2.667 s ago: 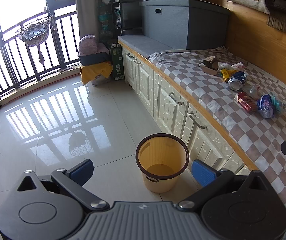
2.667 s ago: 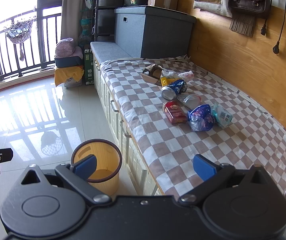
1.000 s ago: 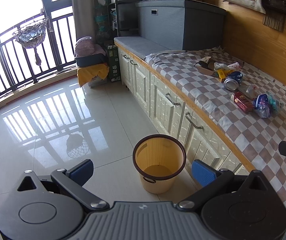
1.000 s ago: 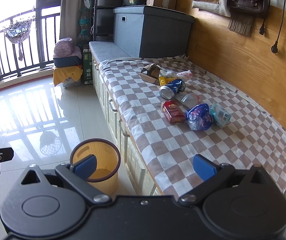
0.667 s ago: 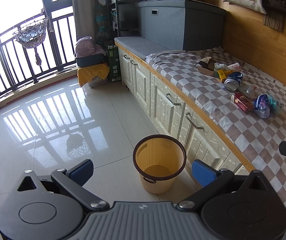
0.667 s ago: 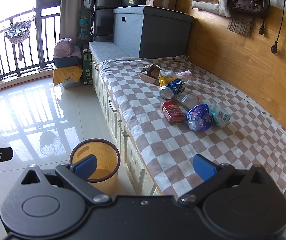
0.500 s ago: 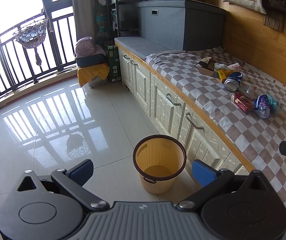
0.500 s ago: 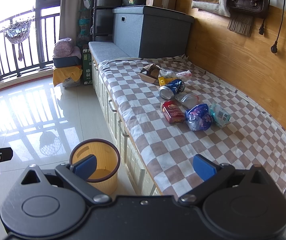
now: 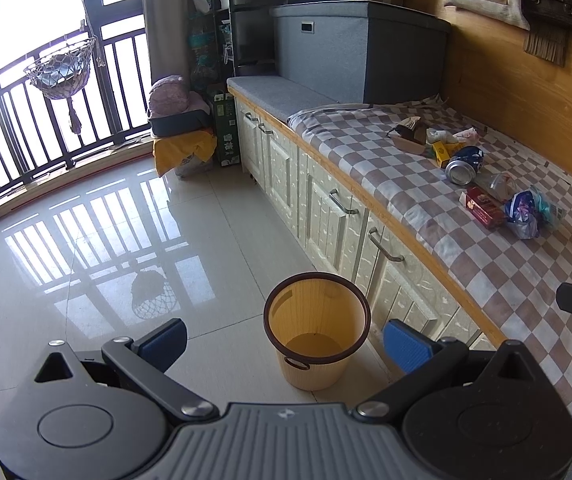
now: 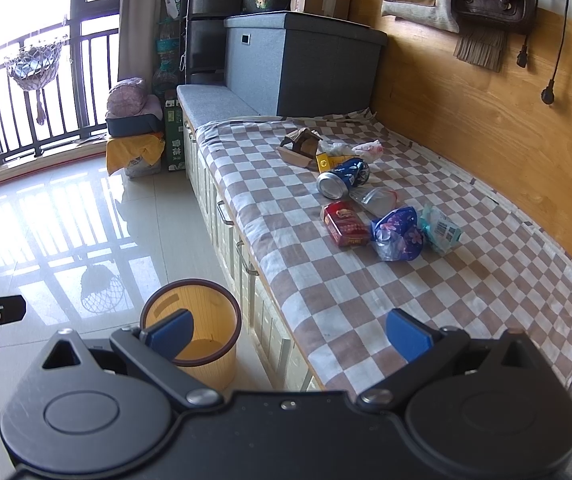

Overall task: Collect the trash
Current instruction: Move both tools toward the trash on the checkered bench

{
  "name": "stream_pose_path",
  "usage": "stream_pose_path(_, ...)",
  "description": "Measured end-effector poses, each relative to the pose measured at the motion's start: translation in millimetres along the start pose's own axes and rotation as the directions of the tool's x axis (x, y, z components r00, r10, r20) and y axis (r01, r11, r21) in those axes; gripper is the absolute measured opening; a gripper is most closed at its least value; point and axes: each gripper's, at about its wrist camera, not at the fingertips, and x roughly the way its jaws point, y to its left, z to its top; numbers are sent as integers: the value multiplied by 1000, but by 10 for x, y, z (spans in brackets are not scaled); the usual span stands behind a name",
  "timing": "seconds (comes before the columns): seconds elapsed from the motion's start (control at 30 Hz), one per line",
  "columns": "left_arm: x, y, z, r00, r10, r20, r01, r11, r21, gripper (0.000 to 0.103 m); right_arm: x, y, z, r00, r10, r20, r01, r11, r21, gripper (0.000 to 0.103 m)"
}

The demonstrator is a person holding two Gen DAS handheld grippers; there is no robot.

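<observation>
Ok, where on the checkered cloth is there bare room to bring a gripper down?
The near end of the checkered cloth, between the red packet and the near hem, is bare. So is the strip along the cabinet-side edge. It is crowded mid-cloth, from the cardboard scraps past the can to the blue wrapper.

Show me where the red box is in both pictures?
Left wrist: the red box lies at the right, on the checked cloth, just below the can.
Right wrist: red box near the middle, below the can.
Shared landmark: the yellow bin on the floor.
</observation>
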Motion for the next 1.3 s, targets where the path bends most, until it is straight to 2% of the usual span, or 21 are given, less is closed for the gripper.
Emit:
stream_pose_path(0.33, 131, -253, 104, 1000, -24, -7, 24, 999, 21, 103, 143, -187, -23, 1000, -18, 1, 18, 999, 40, 103)
stream_pose_path(0.6, 324, -573, 197, 999, -46, -15, 47, 996, 72, 103, 288, -511, -94, 998, -58, -4, 58, 992, 111, 103)
stream_pose_path(1.07, 814, -1491, 541, 993, -117, 10, 113, 978, 174, 103, 751, -1351, -257, 996, -88, -30, 92, 961, 261, 103)
stream_pose_path(1.3, 1189, -2008, 813, 984, -178, 5, 175, 971, 162, 103, 1008, -1744, -331, 993, -114, -37, 120, 937, 328, 103)
